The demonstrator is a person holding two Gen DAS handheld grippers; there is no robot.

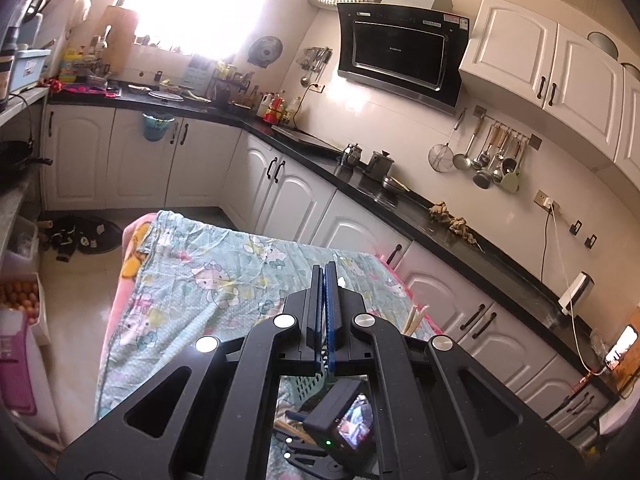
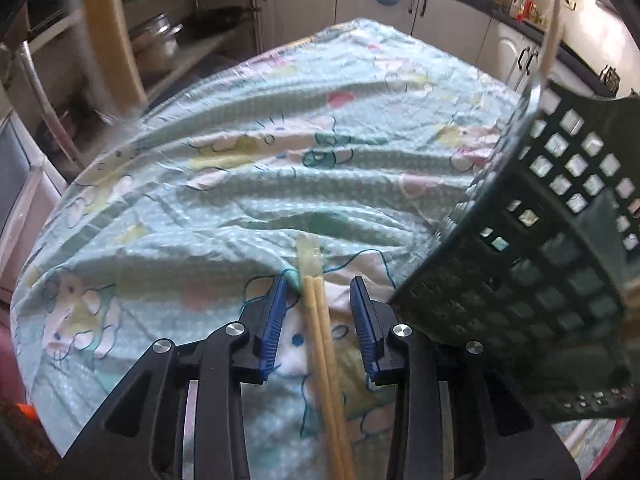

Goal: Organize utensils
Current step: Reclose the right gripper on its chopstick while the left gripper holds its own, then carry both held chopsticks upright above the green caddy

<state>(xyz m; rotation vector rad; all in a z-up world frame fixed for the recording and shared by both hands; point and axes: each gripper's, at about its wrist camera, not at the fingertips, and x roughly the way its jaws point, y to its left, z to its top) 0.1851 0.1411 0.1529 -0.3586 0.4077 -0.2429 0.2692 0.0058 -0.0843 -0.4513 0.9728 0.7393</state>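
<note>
In the right wrist view a pair of pale wooden chopsticks (image 2: 322, 336) lies on the patterned tablecloth (image 2: 256, 168), between the fingers of my right gripper (image 2: 322, 308). That gripper is open and its blue pads stand either side of the chopsticks without touching them. A dark green perforated utensil basket (image 2: 560, 248) stands tilted at the right, close to the right finger. My left gripper (image 1: 325, 276) is shut with nothing between its pads, raised above the table. Below it I see the basket (image 1: 304, 388) and the other gripper's camera.
Chopstick ends (image 1: 416, 316) stick up at the table's right edge. Kitchen counters (image 1: 420, 216) with white cabinets run behind the table. Hanging ladles (image 1: 488, 160) are on the wall. Open shelves with pots (image 2: 160, 44) stand at the left.
</note>
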